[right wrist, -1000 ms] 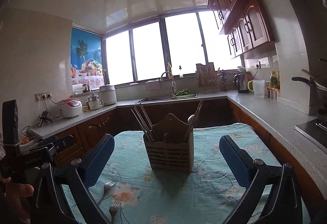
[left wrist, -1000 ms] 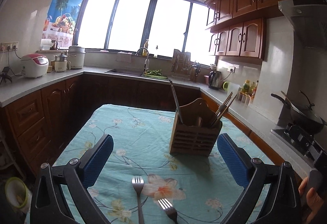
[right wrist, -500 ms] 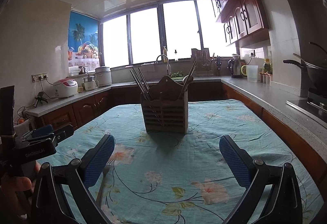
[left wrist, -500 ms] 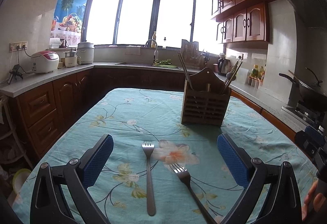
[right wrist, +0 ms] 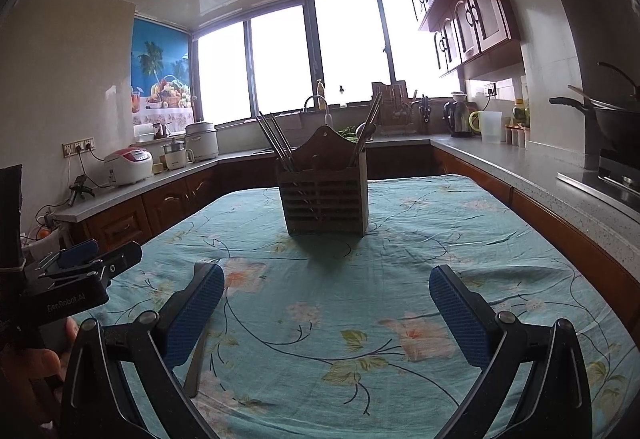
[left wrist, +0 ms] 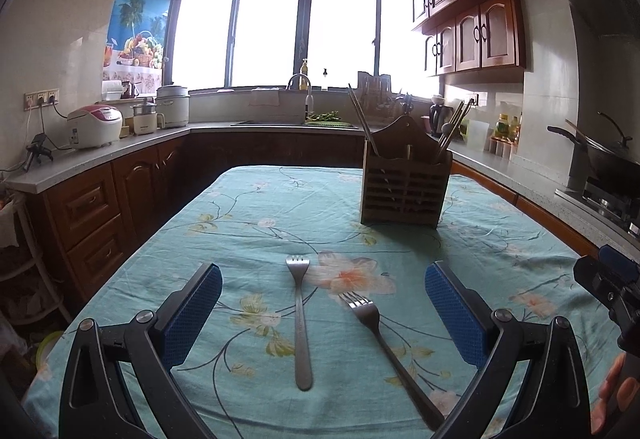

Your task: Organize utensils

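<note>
Two steel forks lie on the floral teal tablecloth point(left wrist: 248, 223). The left fork point(left wrist: 299, 319) lies straight, the right fork point(left wrist: 384, 343) slants; both sit between my left gripper's open blue pads. My left gripper point(left wrist: 323, 311) is open and empty, low over them. A wooden utensil holder point(left wrist: 404, 187) with chopsticks and a spoon stands beyond them, and shows centred in the right wrist view point(right wrist: 325, 195). My right gripper point(right wrist: 326, 309) is open and empty. A fork handle point(right wrist: 196, 363) shows beside its left pad.
Kitchen counters wrap around the table, with a rice cooker point(left wrist: 95, 125) on the left, a sink point(left wrist: 296, 119) at the back and a wok on the stove point(left wrist: 608, 159) on the right. The left gripper body point(right wrist: 72, 275) shows in the right wrist view.
Both grippers have tilted down and drawn back toward the table's near end. The forks now lie fully between the left gripper's pads. Both stay open.
</note>
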`<action>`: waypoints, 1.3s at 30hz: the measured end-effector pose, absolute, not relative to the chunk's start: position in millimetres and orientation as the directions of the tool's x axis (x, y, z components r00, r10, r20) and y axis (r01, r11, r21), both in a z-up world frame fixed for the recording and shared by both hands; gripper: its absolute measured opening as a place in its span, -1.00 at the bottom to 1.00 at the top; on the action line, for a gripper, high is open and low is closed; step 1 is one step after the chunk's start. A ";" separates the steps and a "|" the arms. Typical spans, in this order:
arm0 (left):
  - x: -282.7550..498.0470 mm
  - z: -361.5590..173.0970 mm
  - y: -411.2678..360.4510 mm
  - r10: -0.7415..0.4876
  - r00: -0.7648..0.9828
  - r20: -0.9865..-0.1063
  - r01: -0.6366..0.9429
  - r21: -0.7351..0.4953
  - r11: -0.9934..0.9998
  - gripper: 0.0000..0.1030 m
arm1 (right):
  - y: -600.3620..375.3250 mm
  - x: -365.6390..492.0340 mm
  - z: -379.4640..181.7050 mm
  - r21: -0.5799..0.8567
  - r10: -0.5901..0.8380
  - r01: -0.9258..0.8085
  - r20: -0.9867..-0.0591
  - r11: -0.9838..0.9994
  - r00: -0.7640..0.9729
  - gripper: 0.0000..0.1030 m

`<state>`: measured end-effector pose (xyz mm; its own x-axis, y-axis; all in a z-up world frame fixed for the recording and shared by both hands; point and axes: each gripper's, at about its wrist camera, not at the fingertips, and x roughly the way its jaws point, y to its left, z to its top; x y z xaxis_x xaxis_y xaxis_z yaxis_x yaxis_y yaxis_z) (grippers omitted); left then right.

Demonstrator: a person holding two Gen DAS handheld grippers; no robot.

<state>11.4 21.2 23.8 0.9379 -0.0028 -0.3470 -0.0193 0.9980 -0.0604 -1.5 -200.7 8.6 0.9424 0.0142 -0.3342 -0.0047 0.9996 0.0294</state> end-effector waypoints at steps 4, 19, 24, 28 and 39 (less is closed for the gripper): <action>6.2 21.6 18.4 0.005 0.941 -0.338 -0.023 -0.048 0.999 0.99 | -202.1 -7.3 6.4 0.027 0.006 0.003 -0.328 1.000 0.945 1.00; -4.3 11.7 23.2 0.019 0.951 -0.309 -0.033 -0.041 0.999 0.99 | -198.3 -19.3 7.3 0.017 0.002 0.003 -0.294 1.000 0.956 1.00; -5.5 9.7 23.1 0.024 0.952 -0.304 -0.035 -0.032 0.999 0.99 | -198.9 -19.5 6.5 0.021 0.005 0.001 -0.292 1.000 0.956 1.00; -5.7 9.2 23.0 0.027 0.951 -0.307 -0.039 -0.032 0.999 0.99 | -199.6 -19.5 6.2 0.024 0.007 0.000 -0.290 1.000 0.957 1.00; -4.7 9.8 21.9 0.030 0.951 -0.309 -0.041 -0.028 0.999 0.99 | -198.6 -19.9 4.9 0.026 0.009 -0.002 -0.285 1.000 0.958 1.00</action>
